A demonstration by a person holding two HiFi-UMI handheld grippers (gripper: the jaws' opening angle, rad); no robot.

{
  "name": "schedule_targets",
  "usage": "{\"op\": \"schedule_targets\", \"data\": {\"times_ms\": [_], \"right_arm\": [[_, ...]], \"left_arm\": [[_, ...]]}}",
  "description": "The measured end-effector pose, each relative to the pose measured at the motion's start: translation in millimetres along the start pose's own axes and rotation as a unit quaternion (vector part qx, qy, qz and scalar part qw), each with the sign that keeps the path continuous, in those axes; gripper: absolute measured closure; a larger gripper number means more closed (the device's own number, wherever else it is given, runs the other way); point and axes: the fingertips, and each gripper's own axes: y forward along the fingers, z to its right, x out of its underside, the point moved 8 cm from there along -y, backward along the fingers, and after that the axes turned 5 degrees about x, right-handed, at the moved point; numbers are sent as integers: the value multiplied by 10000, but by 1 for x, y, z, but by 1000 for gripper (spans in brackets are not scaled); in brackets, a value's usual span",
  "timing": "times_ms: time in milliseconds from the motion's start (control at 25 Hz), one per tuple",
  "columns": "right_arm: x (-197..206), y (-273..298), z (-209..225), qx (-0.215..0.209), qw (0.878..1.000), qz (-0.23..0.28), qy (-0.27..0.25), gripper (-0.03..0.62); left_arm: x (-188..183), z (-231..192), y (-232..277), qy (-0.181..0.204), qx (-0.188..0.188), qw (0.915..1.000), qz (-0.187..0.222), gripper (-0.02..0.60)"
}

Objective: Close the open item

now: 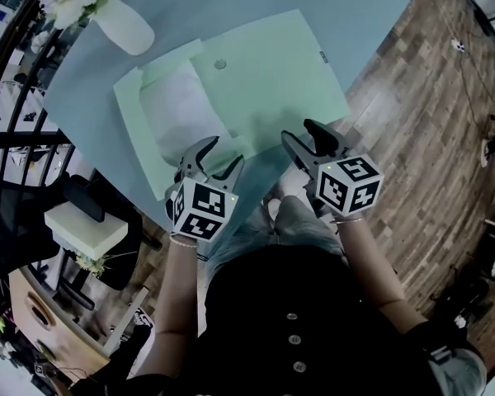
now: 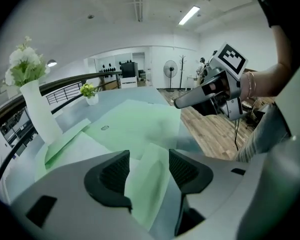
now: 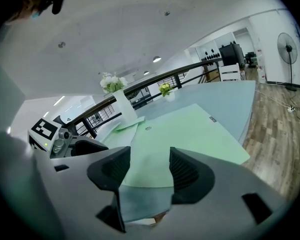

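A pale green document folder (image 1: 272, 81) lies open on the grey-blue table (image 1: 371, 15). Its wide panel carries a small round snap (image 1: 221, 64) and spreads to the right. The left part holds white sheets (image 1: 181, 110). My left gripper (image 1: 223, 153) hovers at the folder's near left corner, open, with the green edge (image 2: 150, 169) seen below the gap between its jaws and no pad touching it. My right gripper (image 1: 298, 130) is just off the folder's near edge, also open and empty. In the right gripper view the folder (image 3: 190, 129) stretches ahead.
A white vase with pale flowers (image 1: 124, 23) stands at the table's far left, just beyond the folder. A small potted plant (image 2: 91, 98) sits further back. A black railing (image 1: 16, 97) and a padded chair (image 1: 82, 221) are on the left. Wood floor (image 1: 429, 106) lies to the right.
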Motion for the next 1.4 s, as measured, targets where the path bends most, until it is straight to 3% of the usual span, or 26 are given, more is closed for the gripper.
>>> {"op": "schedule_targets", "data": {"times_ms": [280,800,1400], "right_arm": [[23,-2,24,393,9978,-84,532,342],[51,8,70,1129,9838,-206,1377,305],[52,34,92,1371,9594,141,2459,286]], "left_arm": [[5,4,11,208,-29,9994,-290,331],[9,-1,22,262,-34,9987,-428,334],[13,-4,27,293,183,9987,-374,345]]}}
